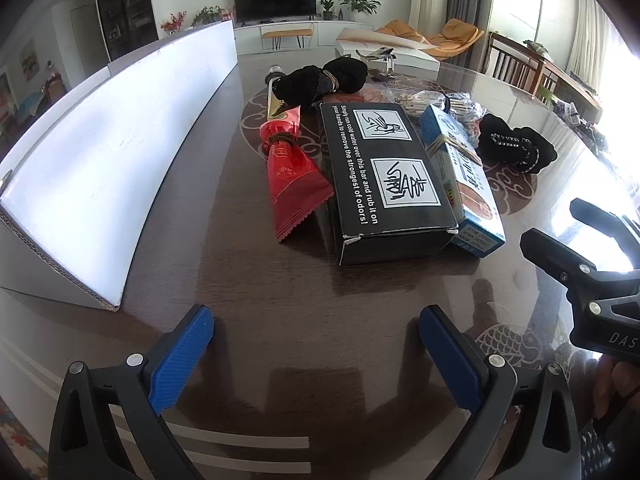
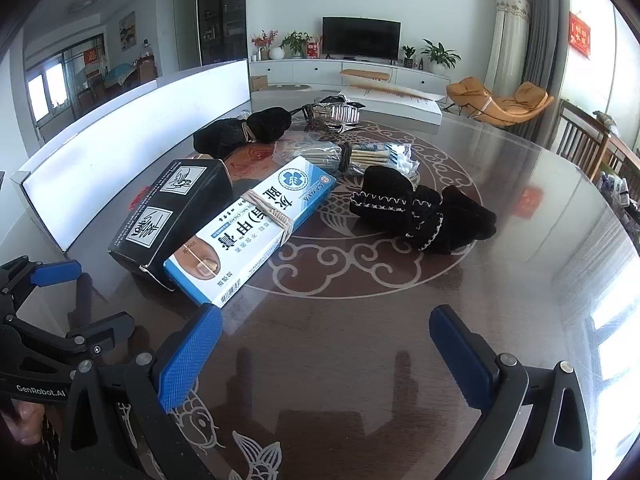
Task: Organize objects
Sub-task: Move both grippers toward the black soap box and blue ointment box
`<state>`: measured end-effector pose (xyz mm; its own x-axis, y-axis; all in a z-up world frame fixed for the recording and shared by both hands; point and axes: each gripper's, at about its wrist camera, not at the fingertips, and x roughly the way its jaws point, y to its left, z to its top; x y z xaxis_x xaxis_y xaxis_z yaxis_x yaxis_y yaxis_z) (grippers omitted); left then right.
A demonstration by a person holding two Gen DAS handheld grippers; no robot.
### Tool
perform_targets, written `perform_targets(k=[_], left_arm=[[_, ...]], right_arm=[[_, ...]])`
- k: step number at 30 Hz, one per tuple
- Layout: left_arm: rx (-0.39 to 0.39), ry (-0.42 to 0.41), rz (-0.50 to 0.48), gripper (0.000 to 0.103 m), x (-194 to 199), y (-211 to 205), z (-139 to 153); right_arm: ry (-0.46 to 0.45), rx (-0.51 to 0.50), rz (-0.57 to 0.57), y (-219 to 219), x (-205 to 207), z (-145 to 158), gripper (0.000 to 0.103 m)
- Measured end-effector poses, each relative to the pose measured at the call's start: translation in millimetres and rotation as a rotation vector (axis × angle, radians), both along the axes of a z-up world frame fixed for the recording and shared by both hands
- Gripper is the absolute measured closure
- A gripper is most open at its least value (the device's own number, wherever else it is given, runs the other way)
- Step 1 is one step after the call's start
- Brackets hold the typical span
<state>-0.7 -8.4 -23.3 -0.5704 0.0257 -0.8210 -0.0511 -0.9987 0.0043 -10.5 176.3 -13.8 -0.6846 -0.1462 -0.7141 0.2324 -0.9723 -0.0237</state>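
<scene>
Lying beside a black box [image 1: 384, 176], the string-tied blue-and-white carton [image 2: 256, 232] faces both tongs, spread wide, empty.

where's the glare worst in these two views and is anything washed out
Left wrist view: window light blows out the right edge of the glossy dark table, and the white cardboard panel is washed out. Right wrist view: glare streaks the table's right rim; the blue-and-white carton's print stays legible. Fisheye bends straight edges in both.

From the right wrist, the black box [image 2: 172, 216] hides nearly all of the red packet [image 2: 140, 194]. The bagged sticks [image 1: 432, 100] sit half behind the blue carton [image 1: 460, 172], their contents too small to tell. The holder's hand [image 2: 24, 420] is cut off at the edge.
</scene>
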Motion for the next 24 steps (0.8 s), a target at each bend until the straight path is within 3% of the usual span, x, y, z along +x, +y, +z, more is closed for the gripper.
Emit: perform_targets(k=[8, 15, 18, 24], left_arm=[[-0.003, -0.027, -0.003, 0.0, -2.4, -0.2, 0.0], [0.001, -0.008, -0.035, 0.0, -1.0, -2.9, -0.2], [0.0, -0.023, -0.028, 0.0, -6.2, -3.5, 0.4], [-0.001, -0.075, 0.01, 0.0, -38.1, -3.2, 2.0]], right_arm=[[-0.082, 0.01, 0.043, -4.5, -8.0, -8.5, 0.0], [-0.125, 0.056, 0.167, -25.9, -13.1, -12.8, 0.0], [-0.146, 0.051, 0.124, -26.0, -33.4, -14.0, 0.0], [-0.203, 0.025, -0.076, 3.9, -53.2, -16.4, 0.0]])
